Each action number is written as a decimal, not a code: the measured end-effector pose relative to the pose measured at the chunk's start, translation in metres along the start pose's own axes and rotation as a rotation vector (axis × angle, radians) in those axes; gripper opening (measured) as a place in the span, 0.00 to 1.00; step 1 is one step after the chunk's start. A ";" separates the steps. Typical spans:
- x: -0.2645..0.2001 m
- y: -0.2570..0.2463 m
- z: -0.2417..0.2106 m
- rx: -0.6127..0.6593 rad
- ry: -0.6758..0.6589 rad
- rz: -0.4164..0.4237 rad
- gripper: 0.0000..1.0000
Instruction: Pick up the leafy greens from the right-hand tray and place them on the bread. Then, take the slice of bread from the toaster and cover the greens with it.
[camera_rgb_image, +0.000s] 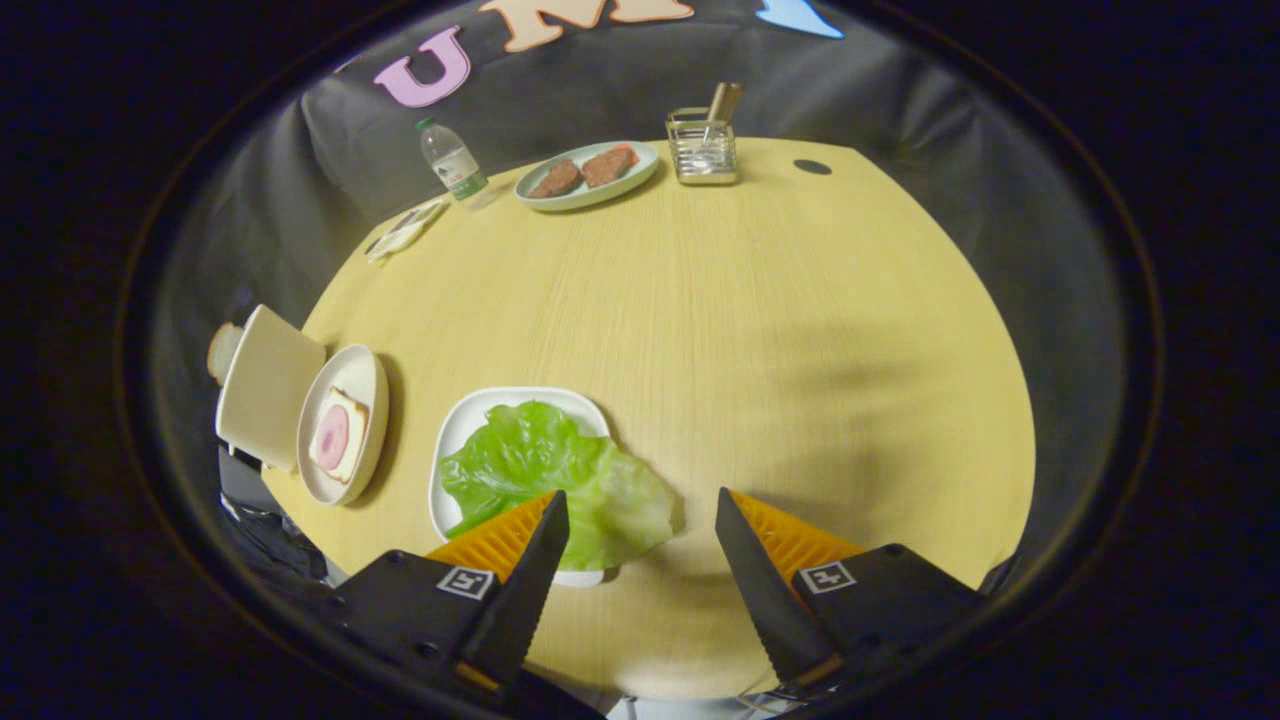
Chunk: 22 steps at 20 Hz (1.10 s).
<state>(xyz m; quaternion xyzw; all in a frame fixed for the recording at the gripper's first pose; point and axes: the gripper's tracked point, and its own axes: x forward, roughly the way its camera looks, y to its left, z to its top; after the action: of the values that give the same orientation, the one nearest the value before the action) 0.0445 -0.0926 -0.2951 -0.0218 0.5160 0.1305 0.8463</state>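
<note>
We are holding the gripper (635, 525) spread wide, its 2 fingers hovering beside the lettuce leaf (555, 480) on its white tray (470, 410), readying a grab.

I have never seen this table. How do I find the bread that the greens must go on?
On the wooden table, look past the open gripper to the square tray of leafy greens by one finger. Next to the tray, toward the toaster, is a round plate. The bread lies on it, with a pink round slice on top.
</note>
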 end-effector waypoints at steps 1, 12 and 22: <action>0.004 0.000 -0.002 0.007 0.015 0.006 0.94; 0.010 0.011 -0.009 0.033 0.077 0.079 0.28; -0.010 0.020 0.000 0.040 0.038 0.095 0.08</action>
<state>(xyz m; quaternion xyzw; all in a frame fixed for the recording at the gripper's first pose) 0.0350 -0.0756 -0.2840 0.0170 0.5349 0.1596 0.8295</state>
